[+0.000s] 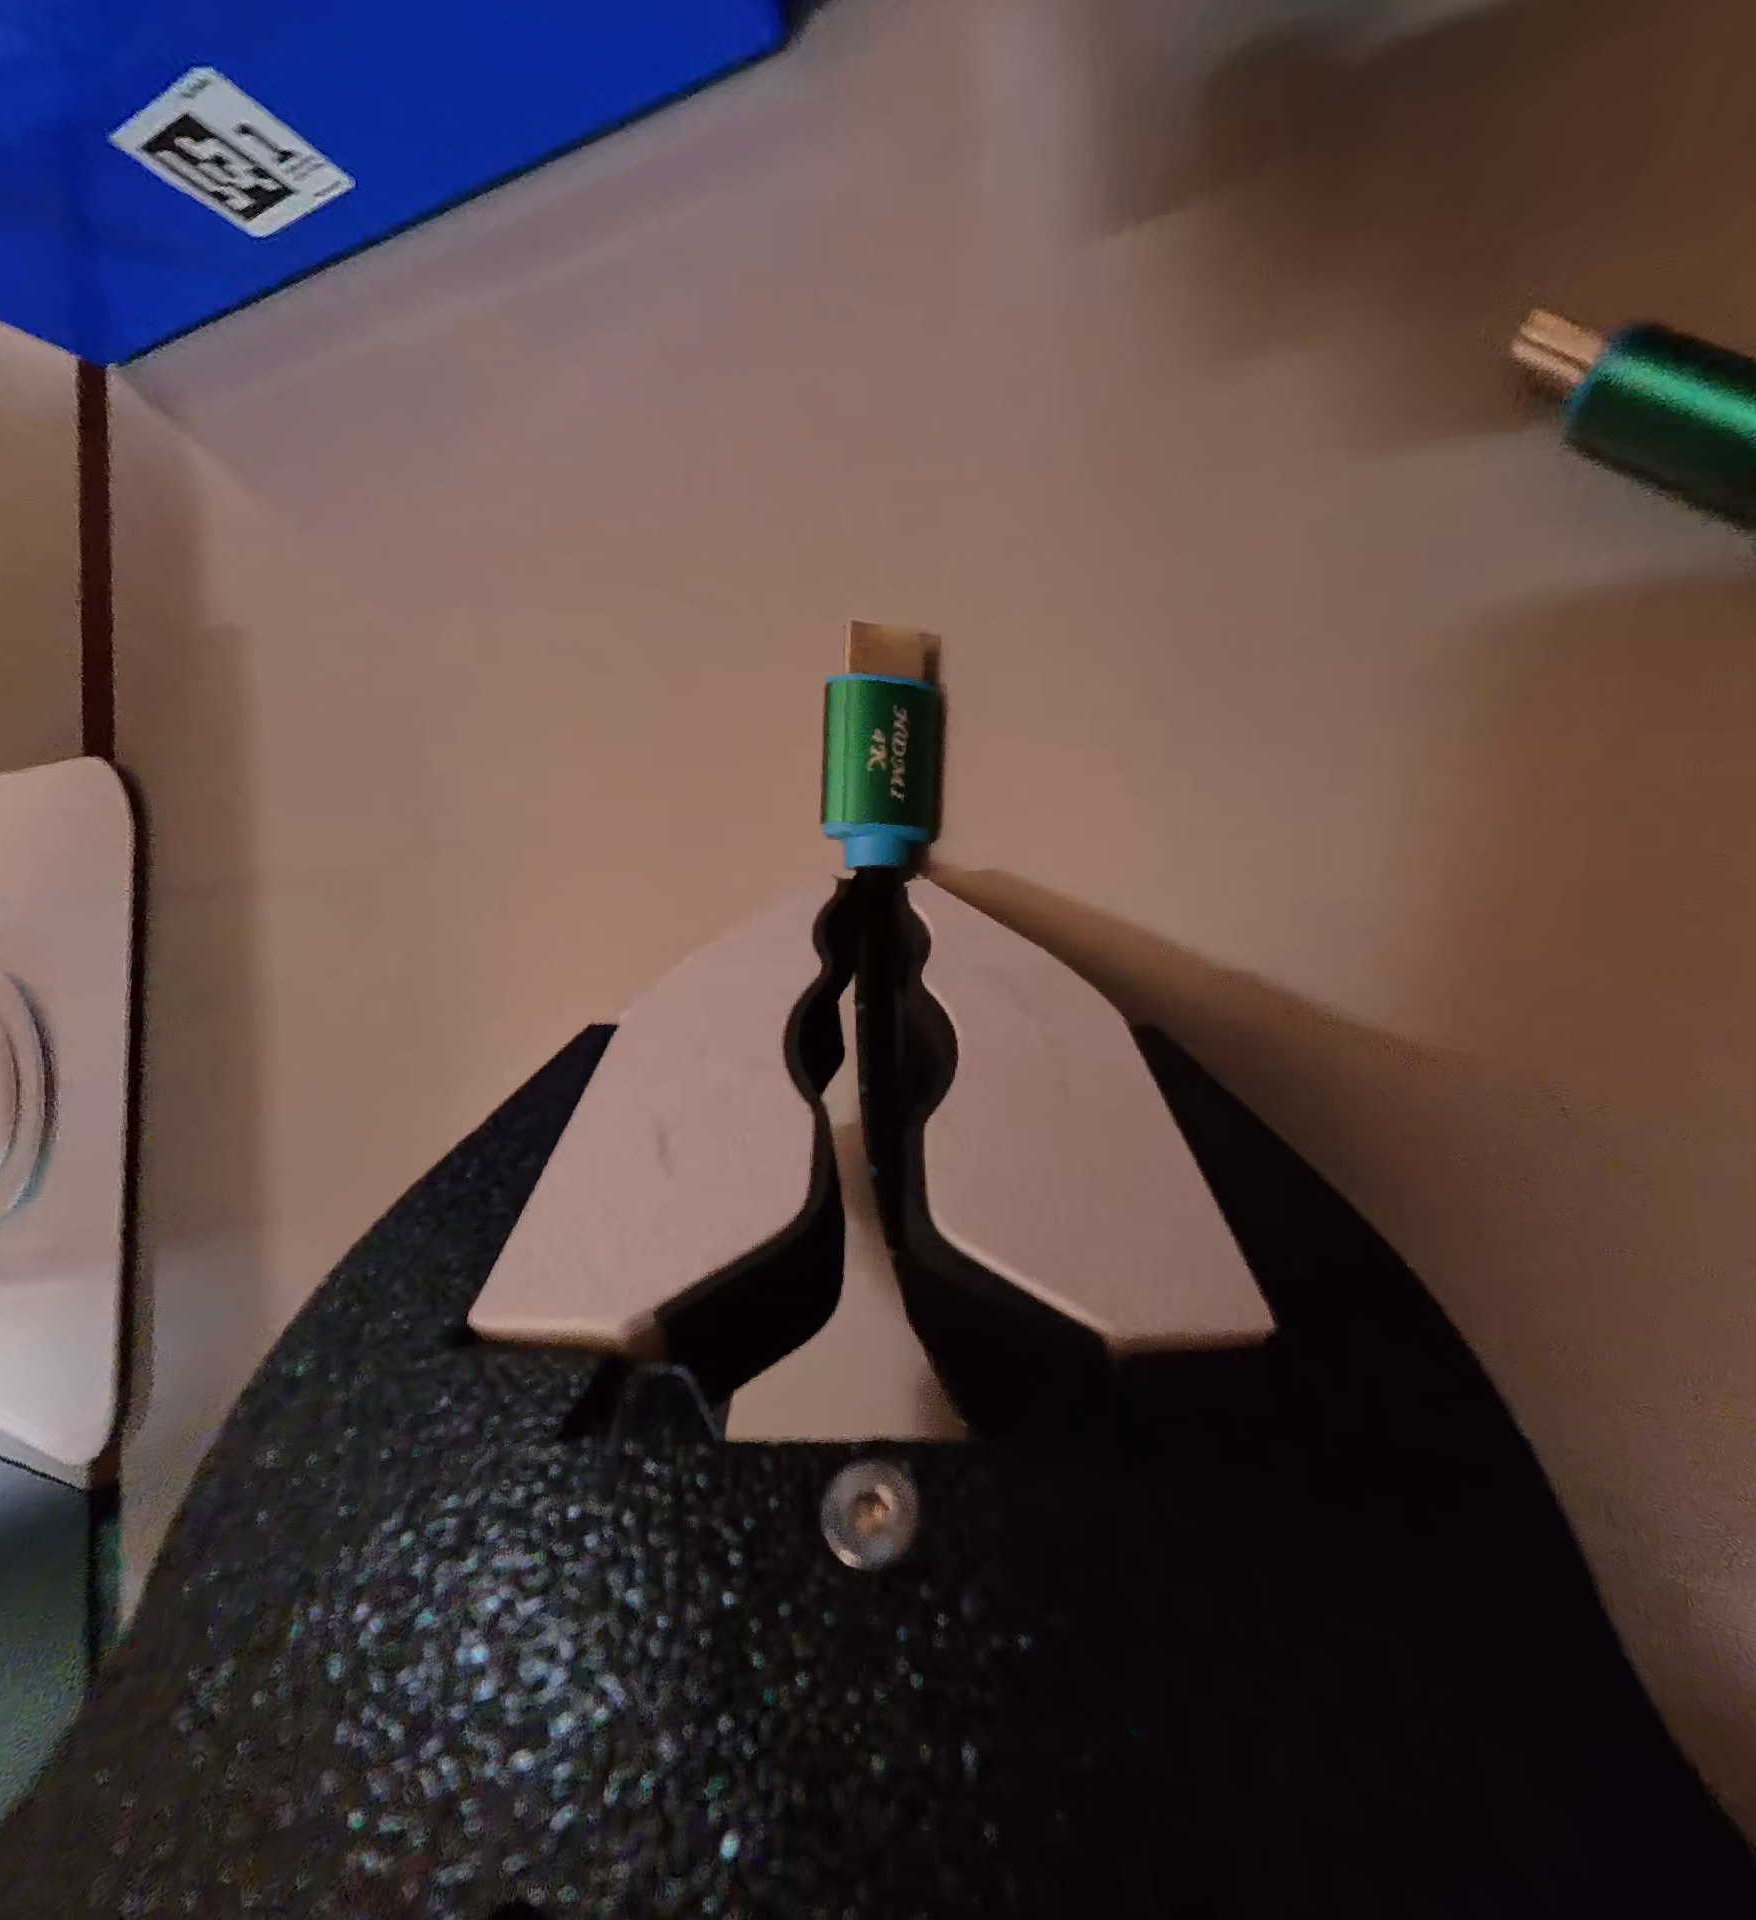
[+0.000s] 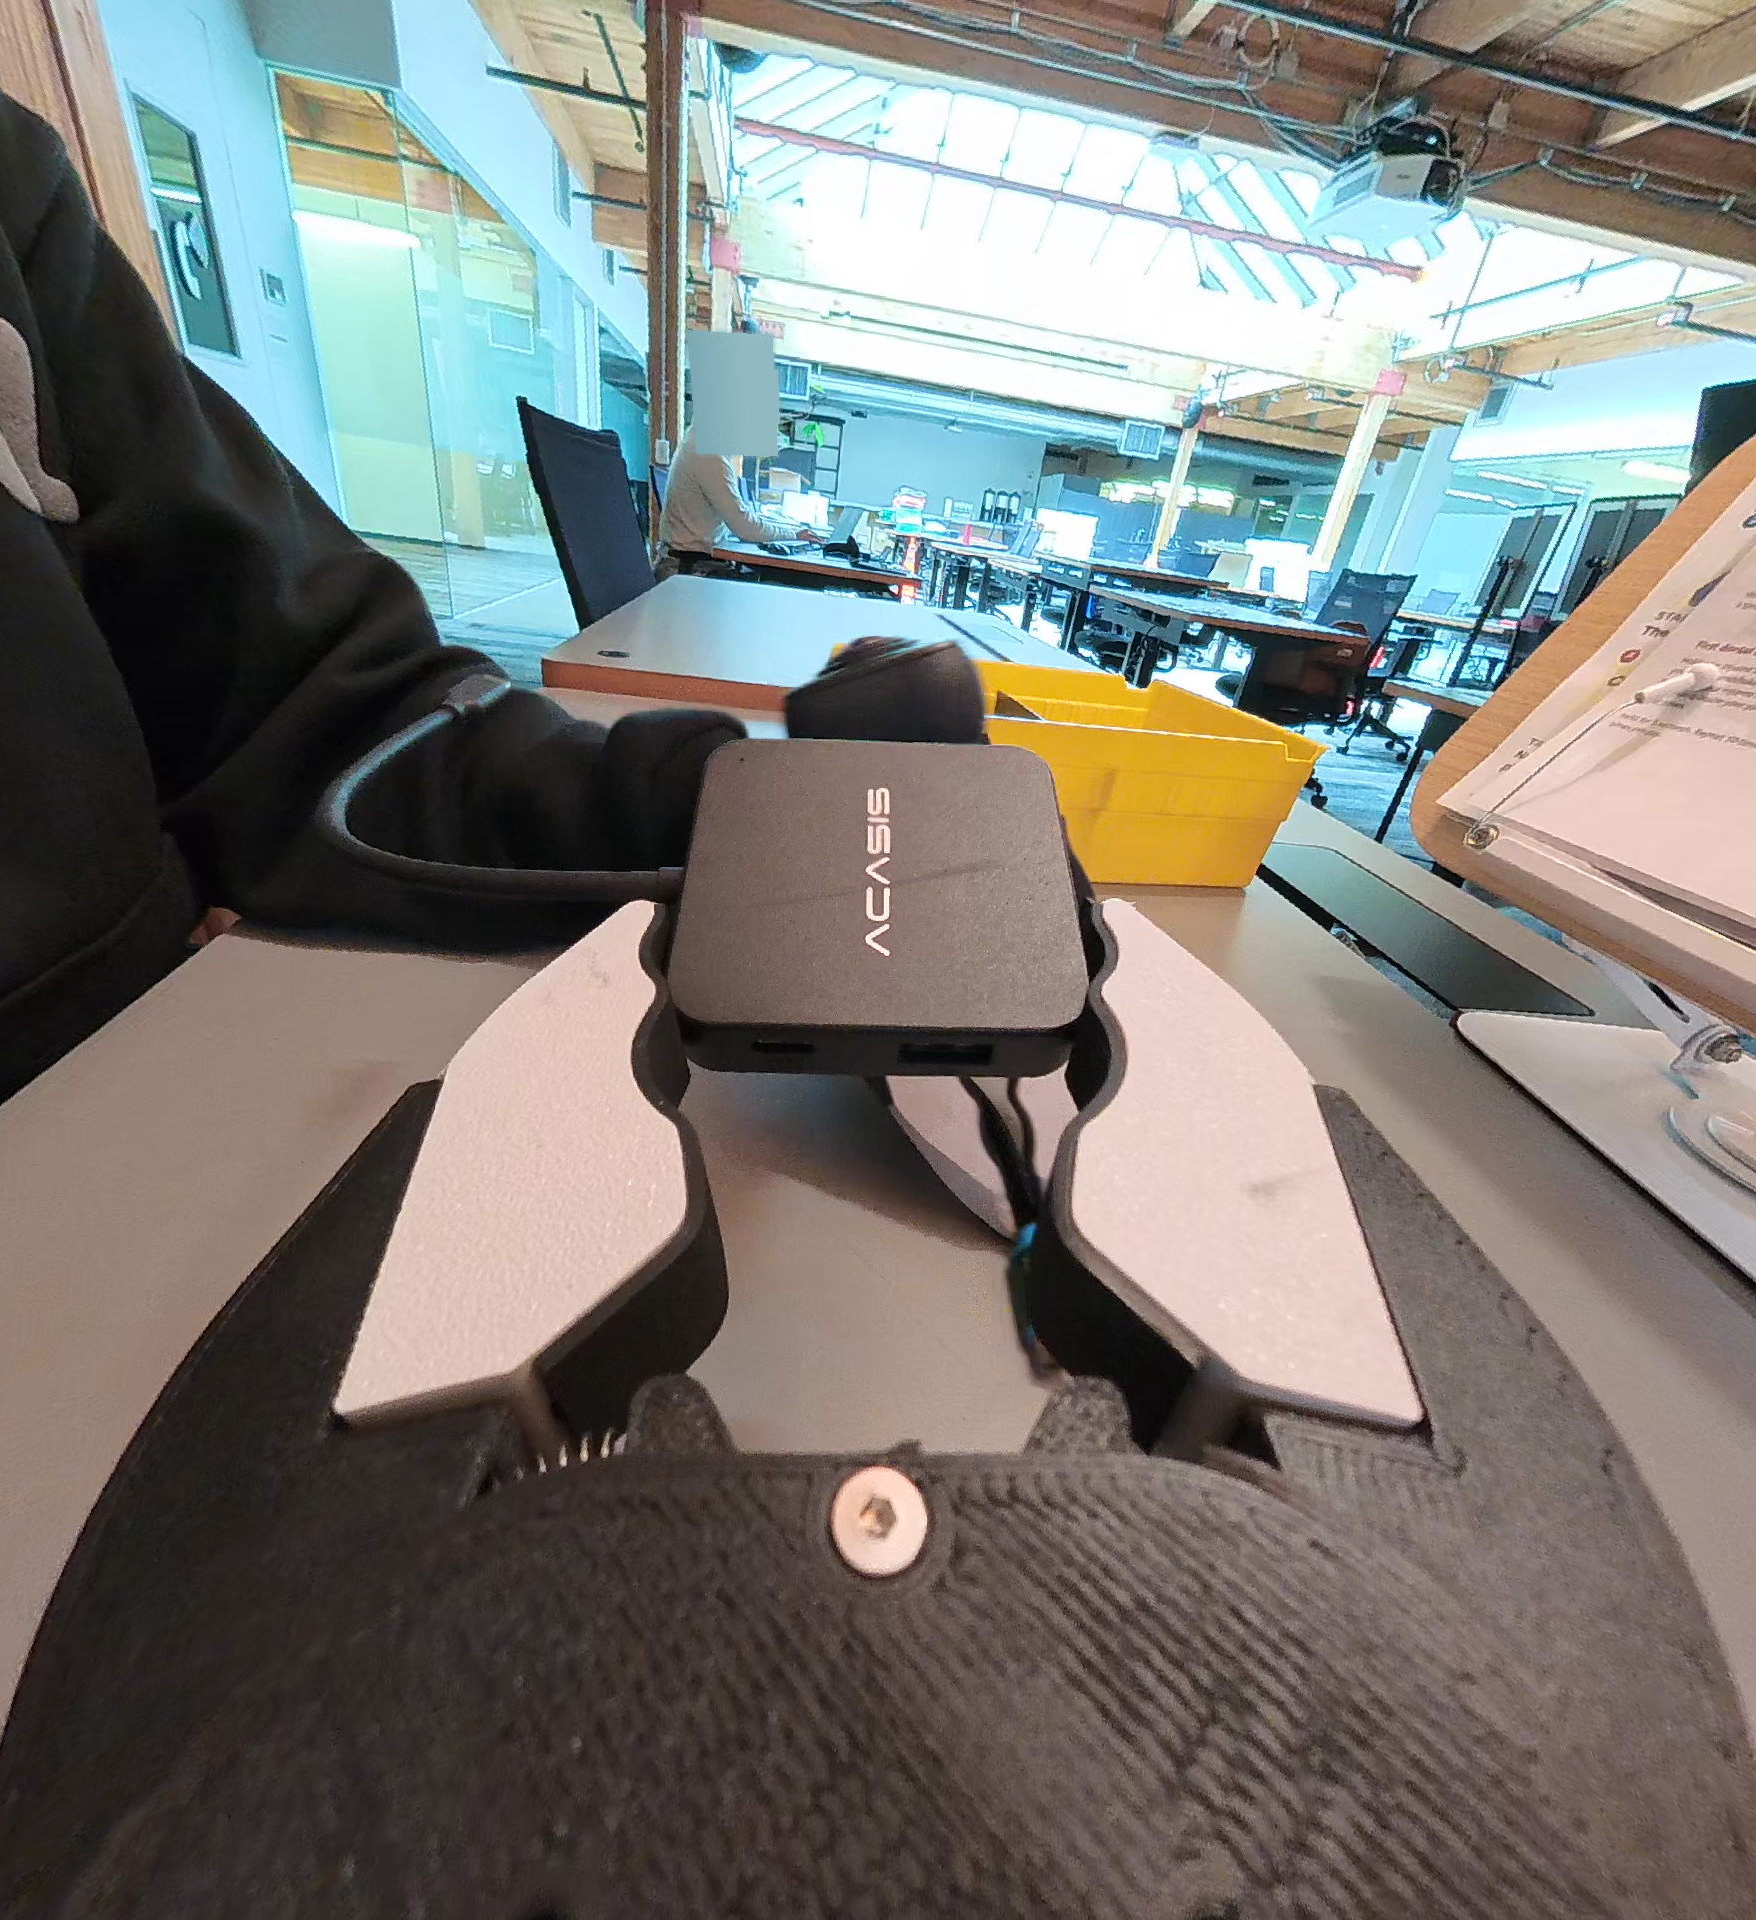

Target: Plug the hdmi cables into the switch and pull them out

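In the left wrist view my left gripper (image 1: 879,881) is shut on the black cord of an HDMI cable, just behind its green plug (image 1: 879,753). The plug's metal tip points forward over the tan tabletop. A second green HDMI plug (image 1: 1700,436) lies blurred at the upper right. In the right wrist view my right gripper (image 2: 874,925) is shut on the black square switch (image 2: 874,894), held by its sides above the table. Two ports on its near edge face the camera. The switch's own grey cable (image 2: 417,831) loops off to the left. A black cord (image 2: 1009,1164) hangs below the switch.
A blue box (image 1: 230,156) with a white label lies at the upper left. A document stand (image 2: 1684,748) with a clear base (image 2: 1684,1122) stands on the right. A yellow bin (image 2: 1144,769) sits behind the switch. A person's black sleeve (image 2: 178,623) fills the left.
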